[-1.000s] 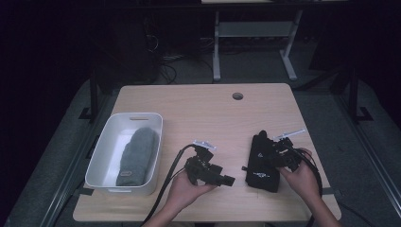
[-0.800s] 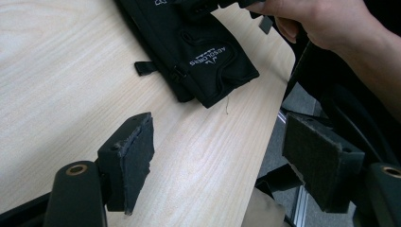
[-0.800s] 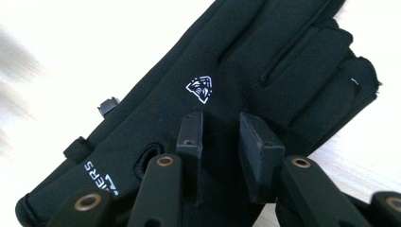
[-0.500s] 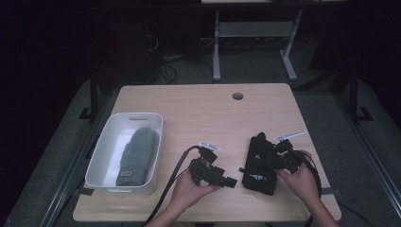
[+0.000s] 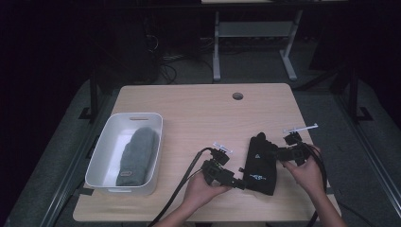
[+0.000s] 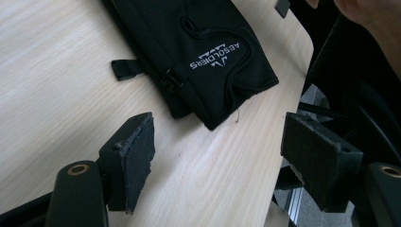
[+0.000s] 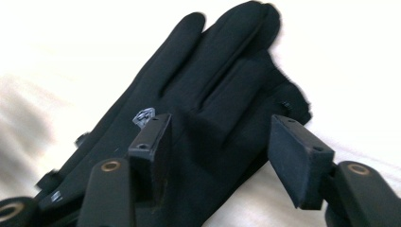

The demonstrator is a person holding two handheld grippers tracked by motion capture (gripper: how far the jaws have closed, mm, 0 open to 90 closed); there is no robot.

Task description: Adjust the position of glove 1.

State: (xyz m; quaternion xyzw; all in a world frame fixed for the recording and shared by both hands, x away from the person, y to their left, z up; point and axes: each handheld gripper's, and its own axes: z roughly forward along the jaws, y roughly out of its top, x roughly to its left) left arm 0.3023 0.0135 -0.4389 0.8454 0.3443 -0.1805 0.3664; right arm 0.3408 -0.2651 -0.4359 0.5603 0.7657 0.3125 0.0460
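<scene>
A black glove (image 5: 260,163) printed with white lettering lies flat on the wooden table, right of centre. In the left gripper view its cuff (image 6: 198,52) lies just ahead of my left gripper (image 6: 217,151), which is open with bare table between its pads. In the high view the left gripper (image 5: 239,183) points at the cuff's near corner. My right gripper (image 5: 283,153) is at the glove's finger end. Its jaws have just been opening and now stand apart over the glove's fingers (image 7: 213,94), with neither pad of the right gripper (image 7: 220,146) pressing on them.
A white tub (image 5: 137,116) at the table's left holds a grey knitted item (image 5: 137,156). A round cable hole (image 5: 238,96) sits near the far edge. The table's right edge runs close behind the right hand. Cables trail off the near edge.
The right gripper's jaws have opened off the glove and drawn slightly to the right. The left gripper has moved right and down toward the glove's cuff.
</scene>
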